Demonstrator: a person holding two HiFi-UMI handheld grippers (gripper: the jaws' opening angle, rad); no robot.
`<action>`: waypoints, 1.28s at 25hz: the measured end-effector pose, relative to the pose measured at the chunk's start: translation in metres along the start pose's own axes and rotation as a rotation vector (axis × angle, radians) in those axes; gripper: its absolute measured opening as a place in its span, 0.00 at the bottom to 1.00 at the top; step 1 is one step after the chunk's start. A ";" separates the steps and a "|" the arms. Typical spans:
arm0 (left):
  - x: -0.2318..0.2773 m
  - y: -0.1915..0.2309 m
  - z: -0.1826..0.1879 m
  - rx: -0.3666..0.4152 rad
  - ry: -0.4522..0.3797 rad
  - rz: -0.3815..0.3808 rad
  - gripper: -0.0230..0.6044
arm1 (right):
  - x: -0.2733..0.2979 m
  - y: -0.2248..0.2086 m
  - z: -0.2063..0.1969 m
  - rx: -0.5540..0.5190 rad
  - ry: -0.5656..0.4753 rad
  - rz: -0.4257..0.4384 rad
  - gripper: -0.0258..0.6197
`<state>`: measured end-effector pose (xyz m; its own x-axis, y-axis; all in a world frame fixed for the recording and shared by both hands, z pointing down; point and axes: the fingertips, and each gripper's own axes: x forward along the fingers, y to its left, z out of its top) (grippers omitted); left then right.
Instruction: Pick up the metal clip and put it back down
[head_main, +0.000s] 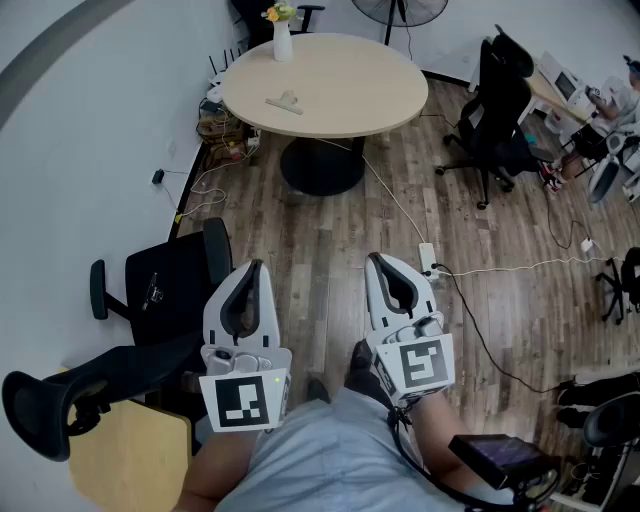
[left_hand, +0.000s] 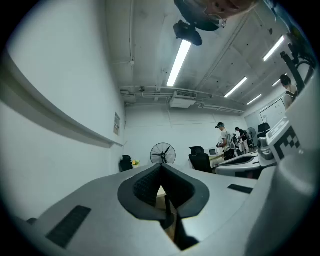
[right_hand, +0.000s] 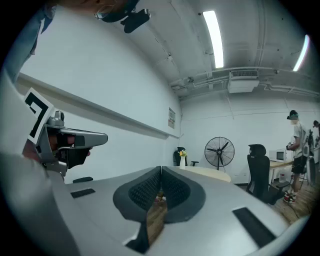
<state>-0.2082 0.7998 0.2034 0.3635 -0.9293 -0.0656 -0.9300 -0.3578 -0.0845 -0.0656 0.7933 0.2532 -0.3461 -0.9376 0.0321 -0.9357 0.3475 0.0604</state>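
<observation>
The fingers (left_hand: 145, 189) of the left gripper (head_main: 257, 268) and of the right gripper (head_main: 376, 260) were closed tip to tip on nothing. Both were held low by the person's body, well apart from the table (head_main: 370, 85), probably because no reach had begun. The metal clip (head_main: 285, 102) lay flat on the table, left of its middle and just on the person's side of the vase (head_main: 282, 38), looking small, pale and elongated.

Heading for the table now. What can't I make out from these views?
Head view: metal clip too small to read its orientation or handles.
Right gripper view: table seen edge-on, metal clip not visible.
Left gripper view: table mostly hidden behind the shut left gripper.
</observation>
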 end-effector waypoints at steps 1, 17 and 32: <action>0.001 -0.001 -0.002 -0.001 0.002 0.001 0.07 | 0.001 -0.001 -0.001 -0.001 0.000 0.000 0.11; 0.091 -0.066 -0.039 0.037 0.106 -0.022 0.07 | 0.020 -0.133 -0.070 0.143 0.056 -0.059 0.12; 0.184 -0.099 -0.028 0.085 0.121 0.088 0.07 | 0.088 -0.254 -0.071 0.169 0.049 -0.001 0.12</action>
<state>-0.0510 0.6620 0.2276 0.2664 -0.9629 0.0431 -0.9481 -0.2699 -0.1679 0.1461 0.6234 0.3118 -0.3450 -0.9351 0.0808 -0.9357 0.3359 -0.1080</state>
